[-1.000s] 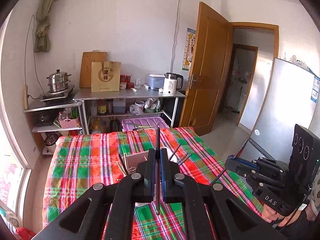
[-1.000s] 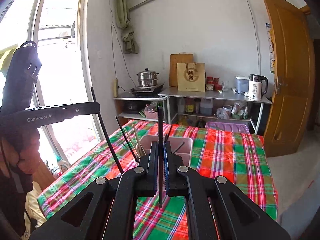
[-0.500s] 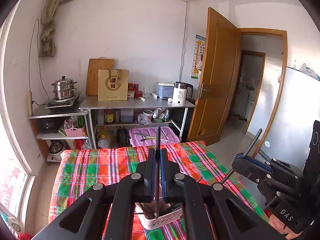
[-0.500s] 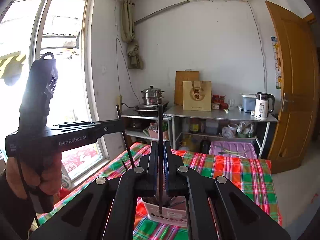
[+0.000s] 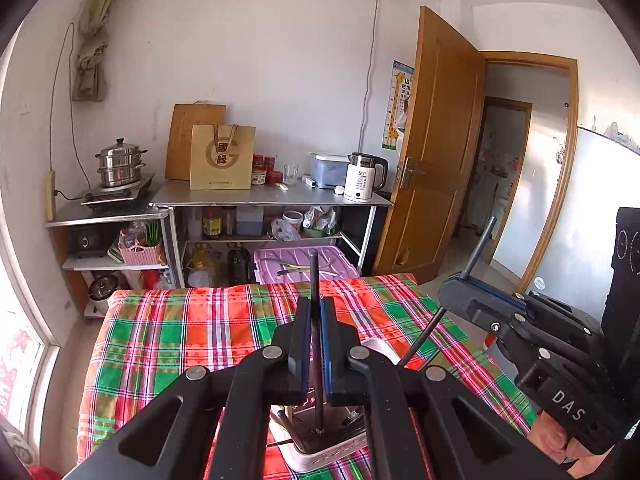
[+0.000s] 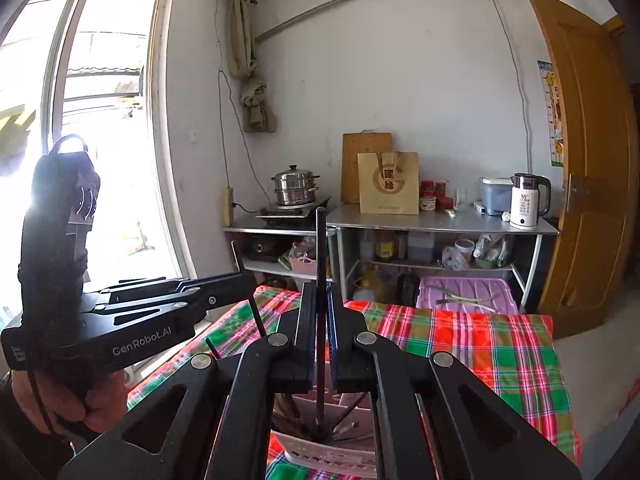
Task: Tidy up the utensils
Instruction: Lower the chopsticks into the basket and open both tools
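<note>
My left gripper is shut on a black chopstick held upright, its lower end inside a pale pink utensil holder just below the fingers. My right gripper is shut on another black chopstick, also upright, its lower end in the same holder among several utensils. Each gripper shows in the other's view: the right one with its chopstick, the left one likewise. The holder stands on a plaid tablecloth.
Beyond the table's far edge stand a metal shelf unit with a kettle, a paper bag, and a steamer pot. A purple bin sits on the floor. An open wooden door is to the right, a window to the left.
Both grippers have lowered toward the holder with their chopsticks; the holder has slid to the bottom of both views and the chopstick tips now reach into it.
</note>
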Tool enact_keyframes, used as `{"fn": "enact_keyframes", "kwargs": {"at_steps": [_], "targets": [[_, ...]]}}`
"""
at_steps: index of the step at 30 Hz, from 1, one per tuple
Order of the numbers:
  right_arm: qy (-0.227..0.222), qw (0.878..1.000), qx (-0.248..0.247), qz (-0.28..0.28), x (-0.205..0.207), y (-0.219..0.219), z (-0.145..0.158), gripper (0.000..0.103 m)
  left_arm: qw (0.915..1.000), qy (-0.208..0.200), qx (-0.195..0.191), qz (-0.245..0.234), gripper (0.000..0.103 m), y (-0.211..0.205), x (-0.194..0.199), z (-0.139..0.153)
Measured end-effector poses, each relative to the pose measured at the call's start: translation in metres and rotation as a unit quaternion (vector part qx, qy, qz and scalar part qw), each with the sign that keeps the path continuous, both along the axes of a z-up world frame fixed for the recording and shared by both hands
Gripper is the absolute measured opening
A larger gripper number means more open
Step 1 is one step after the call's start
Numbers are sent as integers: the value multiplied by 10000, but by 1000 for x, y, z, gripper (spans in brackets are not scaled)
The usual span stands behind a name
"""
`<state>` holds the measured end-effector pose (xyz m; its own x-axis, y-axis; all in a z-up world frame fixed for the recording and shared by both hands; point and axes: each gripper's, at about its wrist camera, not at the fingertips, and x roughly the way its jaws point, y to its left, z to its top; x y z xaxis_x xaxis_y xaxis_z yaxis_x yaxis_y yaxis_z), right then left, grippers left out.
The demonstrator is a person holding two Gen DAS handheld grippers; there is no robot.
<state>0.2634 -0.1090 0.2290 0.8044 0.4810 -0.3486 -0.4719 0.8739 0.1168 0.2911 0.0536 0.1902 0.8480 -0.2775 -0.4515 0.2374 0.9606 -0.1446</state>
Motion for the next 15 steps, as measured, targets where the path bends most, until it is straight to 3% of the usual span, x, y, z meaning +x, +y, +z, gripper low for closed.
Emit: {"fn": "enact_keyframes", "kwargs": {"at_steps": [7, 15], "targets": [[293, 9993, -212, -37, 7, 2, -26, 5, 9997, 234, 72, -13, 4, 2, 4, -30], [721, 9959, -542, -79, 13, 8, -51, 5, 9994, 272, 219, 78, 4, 3, -1, -34]]}}
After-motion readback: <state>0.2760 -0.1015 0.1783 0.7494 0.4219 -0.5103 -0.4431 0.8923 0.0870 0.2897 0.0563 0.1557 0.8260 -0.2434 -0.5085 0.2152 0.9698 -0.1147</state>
